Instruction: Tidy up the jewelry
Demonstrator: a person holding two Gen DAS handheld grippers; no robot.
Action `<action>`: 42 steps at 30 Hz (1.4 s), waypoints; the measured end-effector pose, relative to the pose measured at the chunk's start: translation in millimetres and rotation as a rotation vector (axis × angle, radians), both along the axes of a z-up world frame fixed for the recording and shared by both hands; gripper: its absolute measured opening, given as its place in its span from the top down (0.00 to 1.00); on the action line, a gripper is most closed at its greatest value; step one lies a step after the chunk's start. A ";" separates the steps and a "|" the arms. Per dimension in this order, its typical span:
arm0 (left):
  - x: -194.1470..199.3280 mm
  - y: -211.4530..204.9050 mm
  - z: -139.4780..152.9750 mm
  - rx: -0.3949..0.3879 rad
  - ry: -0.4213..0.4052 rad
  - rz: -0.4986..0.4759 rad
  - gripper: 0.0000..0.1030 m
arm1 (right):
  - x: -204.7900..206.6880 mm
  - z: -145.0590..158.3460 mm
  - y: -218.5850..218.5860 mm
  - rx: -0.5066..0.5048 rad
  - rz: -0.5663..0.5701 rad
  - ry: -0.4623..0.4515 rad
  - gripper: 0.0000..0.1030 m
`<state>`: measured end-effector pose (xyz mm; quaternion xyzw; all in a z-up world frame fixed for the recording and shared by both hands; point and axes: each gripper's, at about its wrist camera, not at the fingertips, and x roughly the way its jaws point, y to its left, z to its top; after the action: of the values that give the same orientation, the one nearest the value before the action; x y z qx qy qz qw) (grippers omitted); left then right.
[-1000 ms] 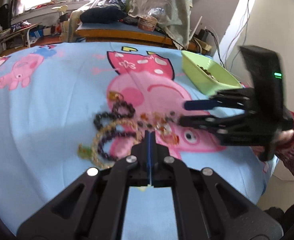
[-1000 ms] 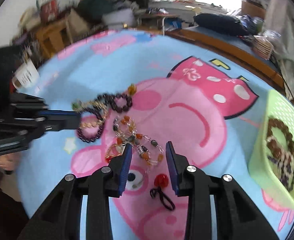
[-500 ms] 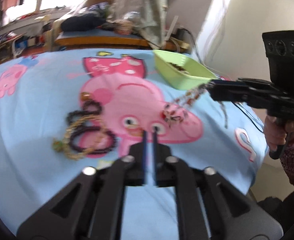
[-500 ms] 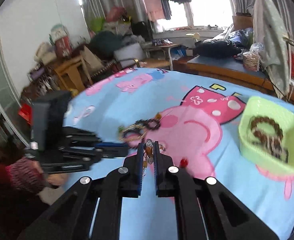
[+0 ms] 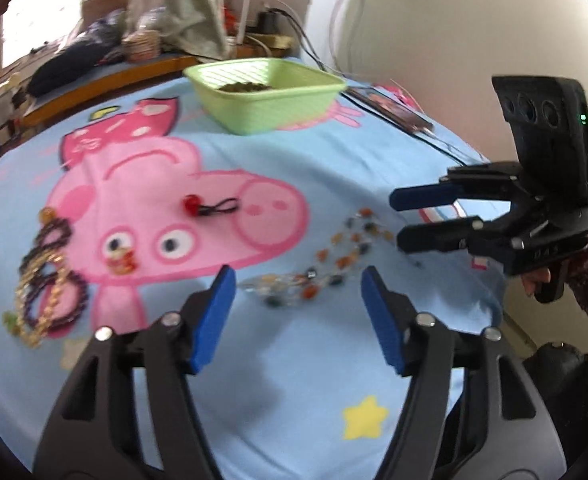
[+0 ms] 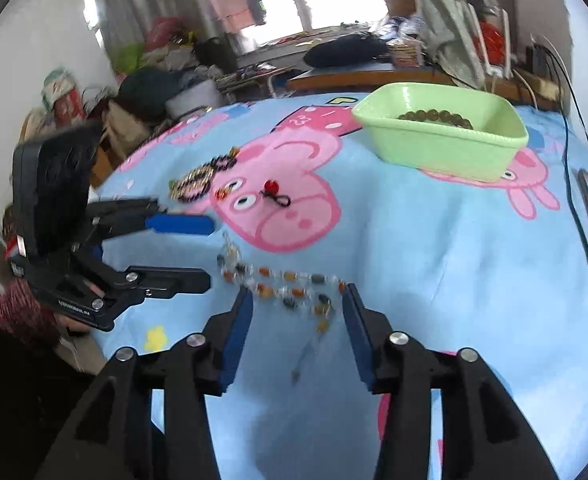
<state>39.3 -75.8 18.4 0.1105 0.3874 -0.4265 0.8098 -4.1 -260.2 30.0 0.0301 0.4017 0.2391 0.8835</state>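
- Between the spread blue pads of the left gripper (image 5: pixel 296 280), jaws wide apart and empty, a multicoloured bead necklace (image 5: pixel 326 258) lies strung out on the blue cartoon-pig blanket (image 5: pixel 294 380)
- Right gripper (image 6: pixel 297 294) also has its jaws parted, gripping nothing, with the same necklace (image 6: pixel 290 284) loose on the cloth just ahead of its pads
- Each gripper shows in the other's view, fingers apart, just beside the necklace: right gripper (image 5: pixel 398 218), left gripper (image 6: pixel 210 250)
- Farther out, a red bead on a black cord (image 5: pixel 210 205) rests on the pig's face
- A cluster of dark and gold bracelets (image 5: pixel 44 276) lies at the pig's far side, well apart from the necklace
- A green basket (image 6: pixel 442 148) stands beyond on the blanket, with brown beads (image 6: pixel 434 115) inside
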 end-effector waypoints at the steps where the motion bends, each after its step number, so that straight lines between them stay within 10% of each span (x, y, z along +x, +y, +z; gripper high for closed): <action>1: 0.3 -3.6 -2.8 0.014 0.003 -0.002 0.37 | -3.4 -1.6 3.9 -0.028 0.014 -0.008 0.80; 3: 2.7 -12.7 -11.2 0.056 0.000 0.003 0.37 | -3.6 -7.1 14.3 -0.101 0.040 -0.025 0.79; 7: 2.6 -24.9 -9.9 0.066 -0.015 -0.048 0.84 | 10.3 -22.8 24.3 -0.192 0.080 -0.041 0.79; 10: 10.0 -23.9 -7.2 0.031 0.030 -0.056 0.93 | 19.2 -25.0 26.6 -0.190 0.102 -0.050 1.00; 21: 63.5 -21.8 69.7 -0.189 0.064 -0.014 0.95 | 56.7 47.4 -12.5 0.169 0.031 -0.110 1.00; 29: 122.1 -60.9 143.2 -0.281 -0.037 0.018 0.95 | 112.3 128.8 -56.7 0.149 -0.080 -0.263 1.00; 39: 203.7 -116.3 89.6 -0.147 0.047 0.212 0.93 | 197.1 69.6 -107.8 0.093 -0.280 -0.091 1.00; 42: 220.0 -123.7 76.2 -0.073 0.088 0.280 0.68 | 208.0 57.2 -108.6 0.026 -0.329 -0.039 1.00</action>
<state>259.3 -199.5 94.6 0.0069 0.4183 -0.3276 0.8471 203.9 -368.9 87.2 0.1024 0.3710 0.0968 0.9179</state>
